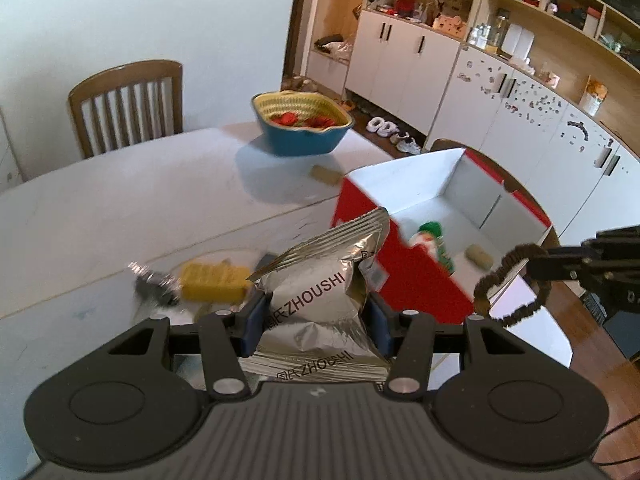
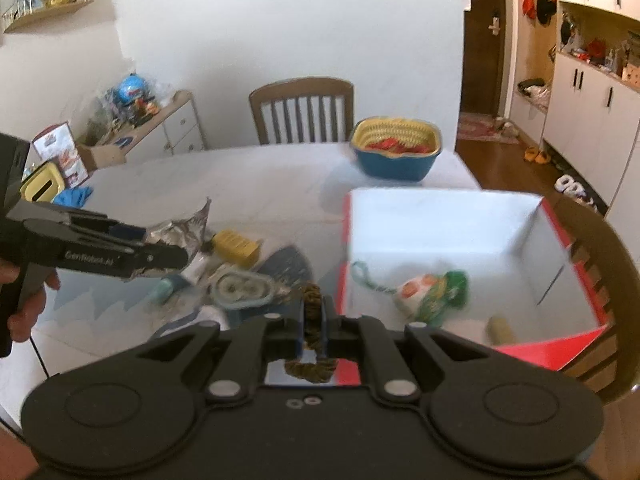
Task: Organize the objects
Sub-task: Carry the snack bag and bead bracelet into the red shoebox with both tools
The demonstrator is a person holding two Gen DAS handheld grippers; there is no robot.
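My left gripper [image 1: 316, 320] is shut on a silver foil snack packet [image 1: 320, 288], held up above the table. In the right wrist view the same left gripper [image 2: 176, 258] comes in from the left with the silver packet [image 2: 184, 228] in it. My right gripper [image 2: 314, 320] is shut on a brown hair scrunchie [image 2: 310, 368]; in the left wrist view the right gripper [image 1: 534, 266] and the scrunchie [image 1: 508, 284] hang beside the red box [image 1: 420, 280]. The red box [image 2: 556, 348] stands open, white inside, with a green and white packet [image 2: 432, 292], a beige piece [image 2: 500, 328] and a teal cord inside.
A yellow block [image 2: 236, 246], a blue-rimmed case [image 2: 242, 290] and several small items lie on the white table [image 2: 240, 176] left of the box. A blue basket [image 2: 396, 148] stands at the back. Wooden chairs stand behind the table and under the box; cabinets line the right.
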